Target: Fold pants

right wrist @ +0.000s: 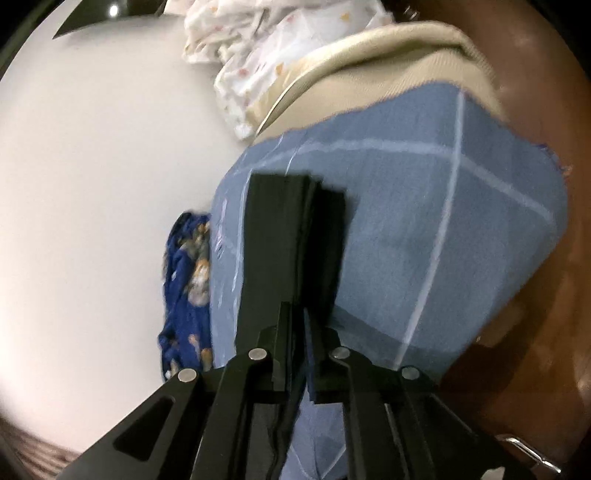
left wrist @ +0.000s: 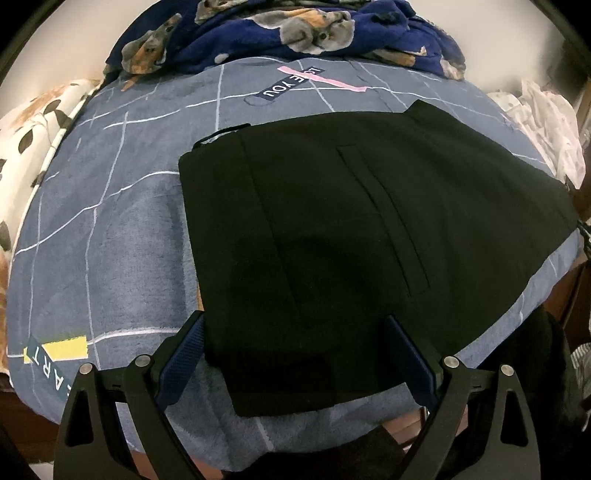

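Observation:
Black pants (left wrist: 351, 229) lie folded flat on a blue-grey grid-patterned bedspread (left wrist: 110, 229). My left gripper (left wrist: 295, 354) is open, its blue-padded fingers (left wrist: 184, 354) standing on either side of the pants' near folded corner without clamping it. In the right wrist view my right gripper (right wrist: 295, 325) is shut on the edge of the pants (right wrist: 291, 236), which run away from it as a stacked black strip over the bedspread (right wrist: 424, 221).
A dark blue dog-print blanket (left wrist: 295, 29) is bunched at the far side of the bed. A leaf-print pillow (left wrist: 33, 140) lies at left, white patterned cloth (left wrist: 543, 122) at right. A white wall (right wrist: 92, 184) and brown wooden floor (right wrist: 535, 332) border the bed.

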Action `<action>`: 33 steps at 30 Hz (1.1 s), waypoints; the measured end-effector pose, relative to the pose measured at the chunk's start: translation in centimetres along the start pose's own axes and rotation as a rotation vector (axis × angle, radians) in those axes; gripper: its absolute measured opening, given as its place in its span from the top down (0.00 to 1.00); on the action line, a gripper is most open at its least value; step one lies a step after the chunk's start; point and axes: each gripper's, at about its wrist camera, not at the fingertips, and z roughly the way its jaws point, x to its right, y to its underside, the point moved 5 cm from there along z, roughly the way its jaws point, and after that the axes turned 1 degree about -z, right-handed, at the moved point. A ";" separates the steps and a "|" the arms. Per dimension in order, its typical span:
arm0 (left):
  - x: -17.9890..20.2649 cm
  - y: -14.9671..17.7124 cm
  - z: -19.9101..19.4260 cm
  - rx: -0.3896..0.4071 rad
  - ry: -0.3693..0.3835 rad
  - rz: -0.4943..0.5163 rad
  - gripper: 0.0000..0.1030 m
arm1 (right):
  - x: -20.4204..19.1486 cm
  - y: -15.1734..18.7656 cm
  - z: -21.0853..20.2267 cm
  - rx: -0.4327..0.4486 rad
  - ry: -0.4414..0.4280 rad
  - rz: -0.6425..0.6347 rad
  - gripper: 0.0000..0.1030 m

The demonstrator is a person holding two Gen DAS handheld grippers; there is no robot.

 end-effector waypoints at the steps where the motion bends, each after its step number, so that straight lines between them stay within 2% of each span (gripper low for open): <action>1: 0.0 0.0 -0.2 0.000 -0.001 0.000 0.09 | 0.1 -0.3 -0.2 0.004 0.019 0.007 0.93; 2: 0.1 0.0 -0.3 0.002 -0.003 0.003 0.09 | 0.3 -0.4 -0.6 0.015 0.061 0.017 0.94; 3: 0.2 0.0 -0.6 0.012 -0.006 0.007 0.09 | 0.5 -0.4 -1.3 0.039 0.113 0.021 0.89; 4: 0.2 0.1 -0.8 0.019 -0.006 0.010 0.09 | 0.0 -0.1 -2.6 0.094 0.177 0.007 0.89; 6: 0.4 0.1 -1.0 0.032 -0.012 0.016 0.09 | -2.2 1.0 -3.5 0.115 0.157 -0.073 0.90; 7: 0.3 0.1 -1.0 0.032 -0.013 0.017 0.09 | -4.1 2.3 -3.4 0.089 0.147 -0.135 0.90; 9: 0.3 0.2 -0.7 0.026 -0.015 0.019 0.09 | -8.0 6.2 -1.7 -0.022 0.062 -0.277 0.90; 10: 0.2 0.3 -0.5 0.024 -0.014 0.021 0.09 | -9.7 8.5 -0.4 -0.102 0.005 -0.321 0.89; 11: 0.1 0.4 -0.5 0.025 -0.011 0.019 0.09 | -11.1 11.4 1.4 -0.195 -0.014 -0.366 0.89; 13: -0.1 0.5 -0.5 0.033 -0.002 0.007 0.09 | -12.8 17.1 4.9 -0.357 -0.020 -0.446 0.89; 17: -0.7 0.7 -0.8 0.052 -0.017 0.010 0.09 | -13.7 26.6 9.9 -0.565 0.038 -0.598 0.89; 20: -1.5 0.8 -0.9 0.069 -0.023 -0.008 0.09 | -13.5 32.3 12.2 -0.686 0.070 -0.660 0.89; 24: -2.9 0.4 -1.8 0.102 -0.036 -0.041 0.09 | -12.3 37.8 13.5 -0.799 0.108 -0.697 0.89; 26: -3.3 0.2 -2.6 0.129 -0.038 -0.053 0.09 | -13.0 39.3 13.8 -0.817 0.114 -0.742 0.89; 28: -4.0 -0.1 -3.7 0.166 -0.080 -0.066 0.09 | -13.9 40.9 12.9 -0.819 0.094 -0.805 0.88; 30: -5.0 -0.5 -5.0 0.208 -0.073 -0.095 0.09 | -15.9 42.3 12.2 -0.805 0.073 -0.898 0.81; 32: -6.2 -0.7 -5.9 0.237 -0.089 -0.125 0.09 | -17.5 43.2 12.0 -0.778 0.071 -0.964 0.54; 33: -6.8 -0.8 -6.1 0.242 -0.105 -0.140 0.09 | -18.2 43.7 12.3 -0.769 0.061 -0.983 0.46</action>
